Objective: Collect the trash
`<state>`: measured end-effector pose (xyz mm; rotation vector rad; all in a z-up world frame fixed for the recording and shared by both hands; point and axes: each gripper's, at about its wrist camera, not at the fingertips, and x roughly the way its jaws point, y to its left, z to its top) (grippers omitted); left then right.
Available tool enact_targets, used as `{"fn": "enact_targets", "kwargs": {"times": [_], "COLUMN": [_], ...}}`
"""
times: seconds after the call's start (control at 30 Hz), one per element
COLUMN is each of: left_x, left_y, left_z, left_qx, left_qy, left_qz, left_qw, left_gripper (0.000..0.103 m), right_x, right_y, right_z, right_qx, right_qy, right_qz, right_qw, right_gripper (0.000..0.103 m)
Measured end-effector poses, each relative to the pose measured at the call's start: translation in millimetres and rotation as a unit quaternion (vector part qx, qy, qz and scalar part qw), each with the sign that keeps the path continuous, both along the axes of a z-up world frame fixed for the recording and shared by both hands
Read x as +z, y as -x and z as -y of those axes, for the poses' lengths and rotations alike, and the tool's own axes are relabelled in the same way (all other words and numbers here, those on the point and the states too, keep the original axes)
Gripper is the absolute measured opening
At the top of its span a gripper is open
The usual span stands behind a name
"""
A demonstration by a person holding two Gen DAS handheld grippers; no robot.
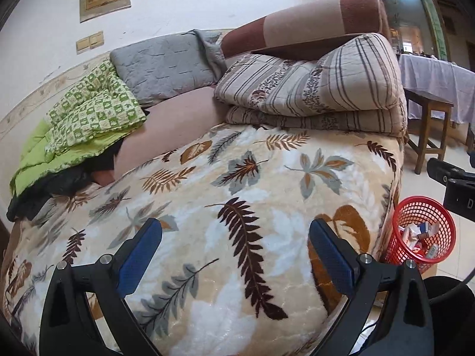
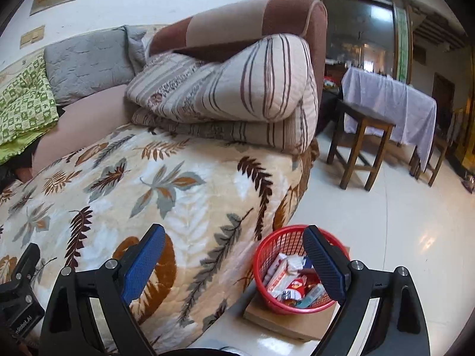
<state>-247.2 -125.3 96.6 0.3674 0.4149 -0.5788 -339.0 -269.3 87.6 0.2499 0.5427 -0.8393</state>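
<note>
Premises: a lived-in home, bedroom opening onto a dining area. Evidence: bed under a cream leaf-patterned fleece blanket, folded striped quilts at centre, cloth-draped wooden table and glossy white floor tiles at right.

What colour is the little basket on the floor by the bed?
Red, an open mesh basket with packets inside; the right wrist view shows it best.

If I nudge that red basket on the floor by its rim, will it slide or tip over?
The red basket looks like thin plastic mesh, so probably light and a bit flexible. It is narrower at the base and sits on a flat cardboard piece, so a rim push may well tip it. The wrappers inside seem too light to steady it.
</note>
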Motion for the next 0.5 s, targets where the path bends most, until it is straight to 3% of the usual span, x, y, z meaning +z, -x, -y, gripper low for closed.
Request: {"fn": "enact_targets", "kwargs": {"times": [0.2,0.5], "left_x": [0.1,1.8], "left_y": [-2.2,-9.1], "left_z": [-0.3,-5.0], "left_qx": [-0.007,-0.005], "left_qy": [0.005,0.021], "left_qz": [-0.015,-0.035], "left_qw": [0.9998,0.9991], "left_gripper": [0.099,0.099], "right_x": [4.4,2.5], "right_y": [2.2,6.9], "right_z": [-10.8,-4.3], "right_qx": [0.003,-0.009], "right_qy": [0.024,0.007], "right_qz": [0.0,0.003], "right_qw": [1.0,1.0], "right_gripper": [0.096,0.096]}}
